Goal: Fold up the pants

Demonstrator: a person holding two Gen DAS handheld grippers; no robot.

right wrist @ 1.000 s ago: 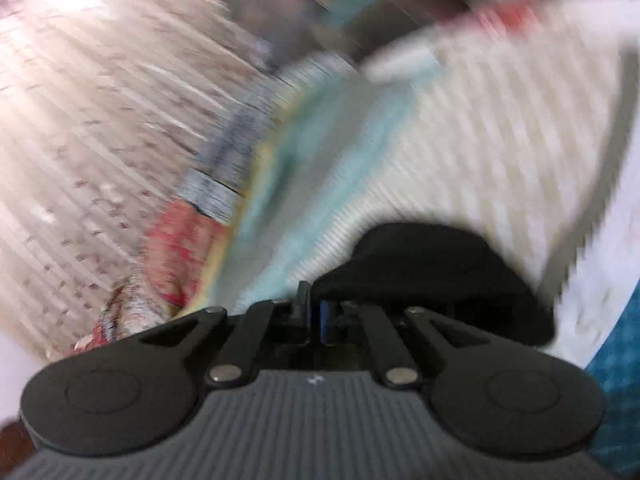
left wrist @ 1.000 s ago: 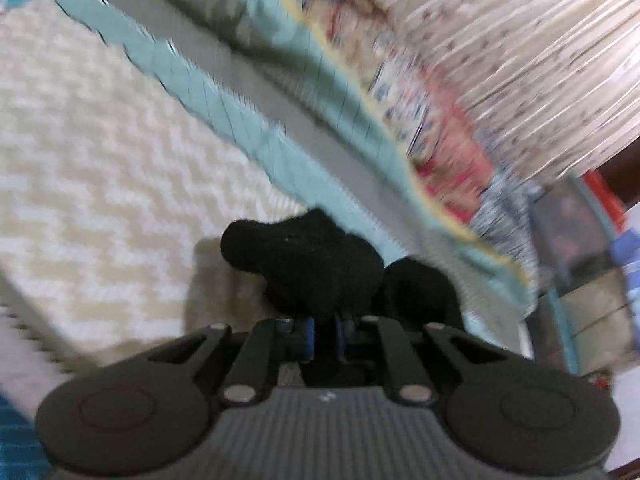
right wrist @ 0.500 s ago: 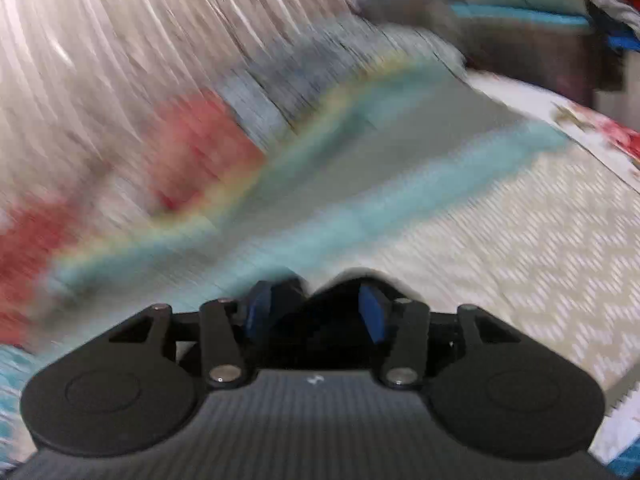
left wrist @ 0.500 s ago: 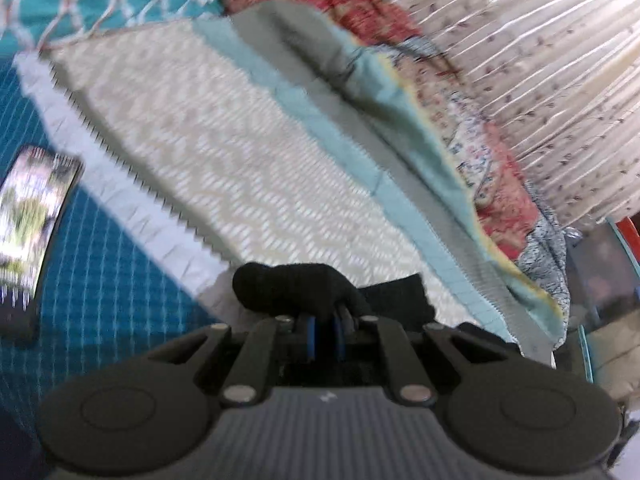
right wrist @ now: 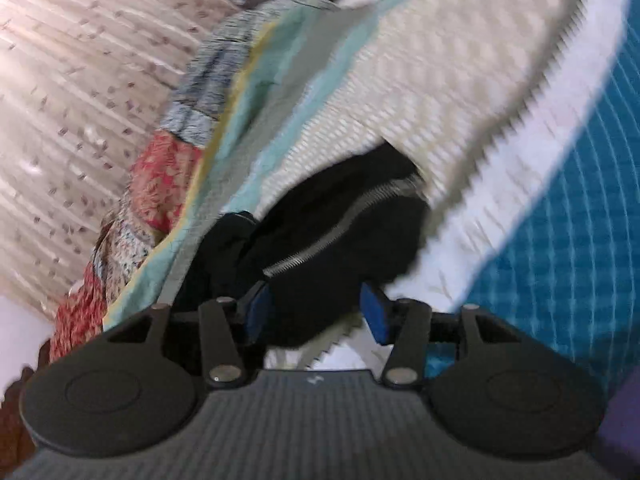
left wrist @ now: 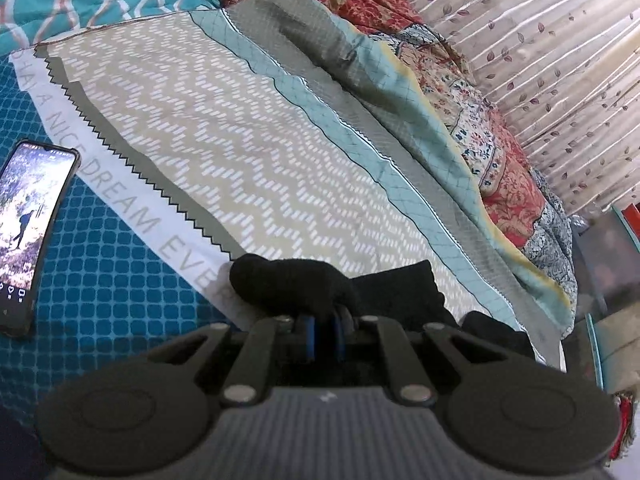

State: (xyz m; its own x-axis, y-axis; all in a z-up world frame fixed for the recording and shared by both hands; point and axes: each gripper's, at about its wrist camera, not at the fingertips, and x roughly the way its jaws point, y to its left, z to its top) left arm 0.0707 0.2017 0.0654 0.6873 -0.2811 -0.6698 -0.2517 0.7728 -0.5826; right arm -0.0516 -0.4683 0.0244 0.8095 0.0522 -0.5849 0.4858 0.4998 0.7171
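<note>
The black pants (left wrist: pixel 288 284) are bunched at the near edge of the beige zigzag sheet (left wrist: pixel 240 140). My left gripper (left wrist: pixel 323 320) is shut on a fold of them, and the cloth bulges up over its blue pads. In the right wrist view the pants (right wrist: pixel 360 248) lie in a heap with a silver zipper (right wrist: pixel 336 228) running diagonally across them. My right gripper (right wrist: pixel 316 308) stands open around the near end of that heap. Cloth lies between its blue pads (right wrist: pixel 374 314), and a gap shows beside the right one.
A phone (left wrist: pixel 28 232) with a lit screen lies on the blue checked cover (left wrist: pixel 100 264) at the left. A teal and grey blanket (left wrist: pixel 360 80) and a red patterned quilt (left wrist: pixel 508 184) run along the far side. Behind them hangs a leaf-print curtain (left wrist: pixel 540 40).
My right gripper's jaws have gone from shut on the pants to open, and it has swung over the heap. My left gripper, still shut, slid along the bed until the phone showed.
</note>
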